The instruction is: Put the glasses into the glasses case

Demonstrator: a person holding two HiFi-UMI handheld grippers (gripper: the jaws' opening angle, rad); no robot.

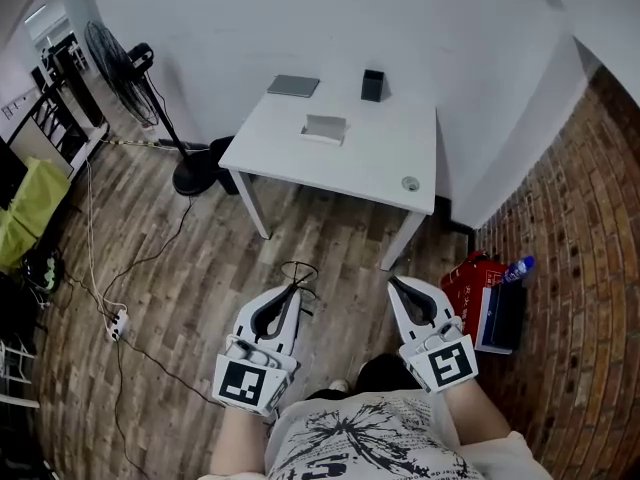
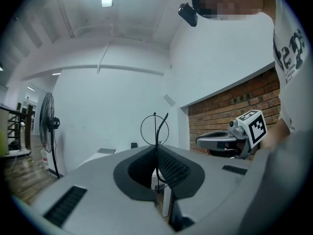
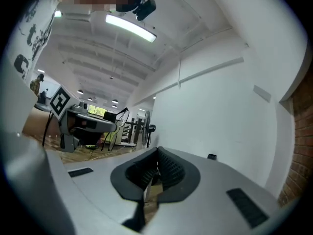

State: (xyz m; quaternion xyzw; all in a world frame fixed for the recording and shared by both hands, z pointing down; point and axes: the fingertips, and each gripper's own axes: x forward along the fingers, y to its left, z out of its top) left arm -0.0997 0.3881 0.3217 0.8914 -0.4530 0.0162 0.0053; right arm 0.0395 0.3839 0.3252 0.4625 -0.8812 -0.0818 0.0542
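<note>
Grips thin wire-rimmed glasses (image 1: 299, 273) between the fully closed jaws of the left gripper (image 1: 292, 293), well short of the white table (image 1: 370, 158). Holds the right gripper (image 1: 400, 288) equally short of that table, jaws together on nothing. Has the glasses case (image 1: 325, 128) lying near the table's middle.

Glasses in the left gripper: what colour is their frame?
Black round wire glasses; left gripper view shows them best.

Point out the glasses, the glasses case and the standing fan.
glasses (image 2: 155, 129), left gripper view, lens ring
glasses case (image 1: 325, 128), head view, its middle
standing fan (image 1: 115, 68), head view, wire cage
</note>
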